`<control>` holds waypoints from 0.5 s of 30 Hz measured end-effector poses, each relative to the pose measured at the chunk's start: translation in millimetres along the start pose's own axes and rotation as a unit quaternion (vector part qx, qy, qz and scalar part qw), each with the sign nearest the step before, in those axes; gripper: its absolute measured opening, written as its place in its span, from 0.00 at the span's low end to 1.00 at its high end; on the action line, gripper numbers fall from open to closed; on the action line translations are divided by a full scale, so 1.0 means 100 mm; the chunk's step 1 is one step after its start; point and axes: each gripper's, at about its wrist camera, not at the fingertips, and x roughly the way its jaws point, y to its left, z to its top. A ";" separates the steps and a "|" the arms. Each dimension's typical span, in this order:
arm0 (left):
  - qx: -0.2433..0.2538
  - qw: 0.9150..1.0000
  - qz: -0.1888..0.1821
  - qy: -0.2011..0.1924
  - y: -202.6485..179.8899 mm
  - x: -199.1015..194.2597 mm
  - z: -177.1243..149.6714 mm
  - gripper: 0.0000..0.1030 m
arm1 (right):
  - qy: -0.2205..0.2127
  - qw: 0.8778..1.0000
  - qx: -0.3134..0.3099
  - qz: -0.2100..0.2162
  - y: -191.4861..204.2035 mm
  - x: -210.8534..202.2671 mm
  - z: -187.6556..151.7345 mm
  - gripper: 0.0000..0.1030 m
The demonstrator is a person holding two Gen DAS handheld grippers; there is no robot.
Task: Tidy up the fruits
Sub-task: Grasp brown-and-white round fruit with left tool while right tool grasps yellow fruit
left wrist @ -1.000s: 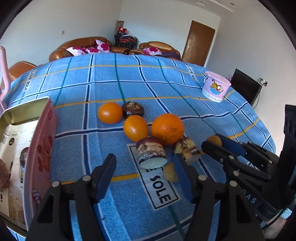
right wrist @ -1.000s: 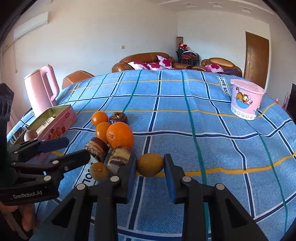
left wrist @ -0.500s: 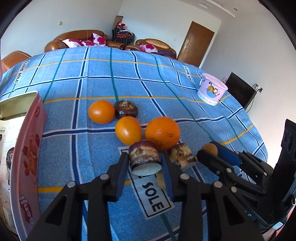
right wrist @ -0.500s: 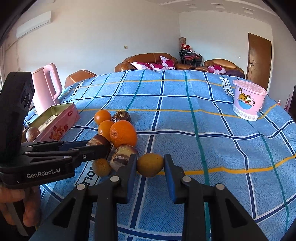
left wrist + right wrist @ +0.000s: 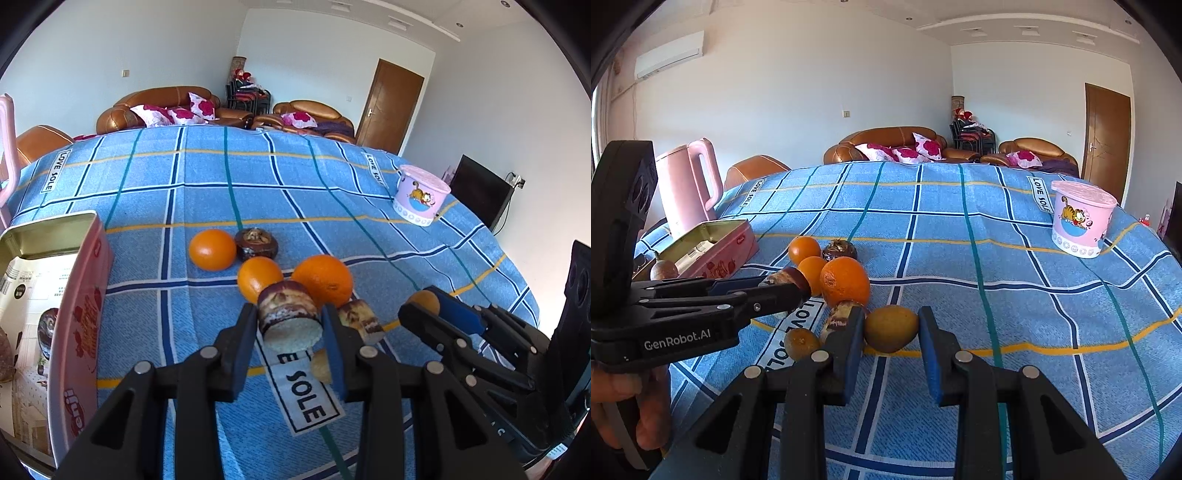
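A cut piece of purple-skinned fruit [image 5: 288,317], its pale flesh facing the camera, is being held between the jaws of the left gripper [image 5: 290,332], both blue pads pressed against its sides; whether it is resting on the blue checked cloth of the desk [image 5: 207,206] or raised just off it cannot be told. Just behind it the large orange [image 5: 322,280] and a smaller orange [image 5: 258,277] are sitting close together, while a third orange [image 5: 212,249] and a dark brown round fruit [image 5: 256,244] are lying side by side a little farther toward the far edge. A second cut piece [image 5: 360,320] is lying just beside the gripped one. The jaws of the right gripper [image 5: 891,345] are being kept narrow around a yellow-brown fruit [image 5: 891,328] resting on the cloth — the left pad is touching or nearly touching it, and a thin gap is showing at the right pad. A smaller brownish fruit [image 5: 800,342] is lying near that gripper's left finger. An open pink tin [image 5: 713,251] is standing at the left edge of the desk, with a pink kettle [image 5: 689,184] behind it — and a pink cartoon tub [image 5: 1080,218] is standing near the right edge.
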 end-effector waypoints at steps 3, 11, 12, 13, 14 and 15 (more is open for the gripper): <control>0.005 1.000 0.006 -0.012 -0.02 -0.05 0.00 0.36 | -0.009 1.000 -0.001 0.001 0.00 -0.03 0.00 0.30; 0.019 0.998 0.022 -0.047 -0.07 -0.18 -0.02 0.36 | -0.033 0.999 -0.004 0.005 0.01 -0.11 -0.01 0.30; 0.021 0.998 0.023 -0.051 -0.07 -0.19 -0.02 0.36 | -0.035 0.999 -0.004 0.006 0.01 -0.11 -0.01 0.30; 0.023 0.998 0.025 -0.054 -0.08 -0.21 -0.02 0.36 | -0.037 0.999 -0.005 0.006 0.01 -0.12 -0.01 0.30; 0.024 0.998 0.025 -0.058 -0.09 -0.22 -0.02 0.36 | -0.039 0.999 -0.005 0.007 0.01 -0.13 -0.01 0.30; 0.026 0.997 0.026 -0.061 -0.09 -0.24 -0.03 0.36 | -0.041 0.999 -0.005 0.007 0.01 -0.13 -0.01 0.30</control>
